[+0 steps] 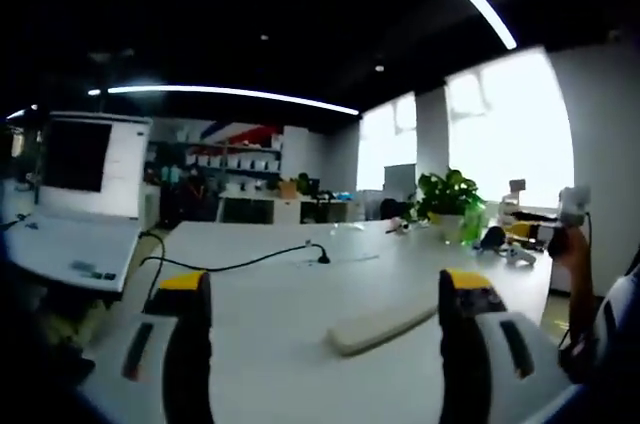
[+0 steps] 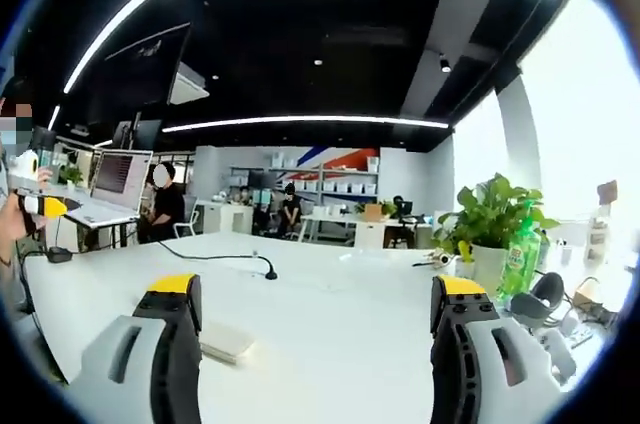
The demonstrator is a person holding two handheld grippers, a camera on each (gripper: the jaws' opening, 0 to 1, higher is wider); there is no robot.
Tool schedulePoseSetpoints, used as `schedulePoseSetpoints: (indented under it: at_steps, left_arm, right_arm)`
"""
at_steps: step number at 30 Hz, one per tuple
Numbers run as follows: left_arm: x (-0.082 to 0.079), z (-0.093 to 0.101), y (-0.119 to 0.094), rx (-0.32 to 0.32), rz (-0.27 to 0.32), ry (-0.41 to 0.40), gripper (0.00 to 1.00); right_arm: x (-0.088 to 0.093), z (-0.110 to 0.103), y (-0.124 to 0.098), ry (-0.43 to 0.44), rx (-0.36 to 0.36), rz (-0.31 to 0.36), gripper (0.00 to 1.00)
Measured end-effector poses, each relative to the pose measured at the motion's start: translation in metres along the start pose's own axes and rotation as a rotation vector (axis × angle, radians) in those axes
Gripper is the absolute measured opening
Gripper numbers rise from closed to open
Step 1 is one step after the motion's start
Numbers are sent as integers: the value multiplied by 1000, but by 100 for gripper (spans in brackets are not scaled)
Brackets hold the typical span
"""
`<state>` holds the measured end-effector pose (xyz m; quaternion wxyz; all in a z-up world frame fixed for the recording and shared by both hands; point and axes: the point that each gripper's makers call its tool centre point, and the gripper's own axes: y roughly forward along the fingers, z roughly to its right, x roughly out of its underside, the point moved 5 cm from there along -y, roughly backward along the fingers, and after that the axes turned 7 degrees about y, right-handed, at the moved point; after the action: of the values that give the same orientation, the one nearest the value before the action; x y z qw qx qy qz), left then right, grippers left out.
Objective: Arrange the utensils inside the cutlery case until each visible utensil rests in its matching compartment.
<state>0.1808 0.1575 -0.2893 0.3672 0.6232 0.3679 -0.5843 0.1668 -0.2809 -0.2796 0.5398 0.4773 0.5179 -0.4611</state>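
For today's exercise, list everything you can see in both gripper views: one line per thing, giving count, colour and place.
White table: one, white, across both views below the grippers.
Flat case: one, cream, closed, lying on the table between the left gripper's jaws; seen end-on at.
Cable: one, black, running across the table to a small stub.
Laptop: one, white, open, at the table's left end.
Potted plant: one, green in a white pot, right side of the table.
Bottle: one, green, beside the plant.
Seated people: two, dark clothes, at far desks.
Left gripper: one, grey with yellow tips, open.
Right gripper: one, same colours, open.
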Motion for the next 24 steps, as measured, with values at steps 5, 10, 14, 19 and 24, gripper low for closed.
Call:
schedulePoseSetpoints:
  at_steps: [5,10,14,19,24]
  left_arm:
    - [5,1,-5,-79,-42,50,100]
    - [-5,-2,-11,-141,17,19,100]
    - [-12,-11,-25,-194,77,-50,100]
    - [-16,-21,-37,-276,58,16,100]
    - [-16,-22,-37,-294,40,45,100]
  right_arm:
    - [-9,1,-9,11,9,48,99]
    - [-6,10,-16,27,17,6,99]
    - [-8,24,-22,37,59,21,99]
    - [-6,33,-26,81,104,30,99]
    - [-1,35,-24,90,116,2,99]
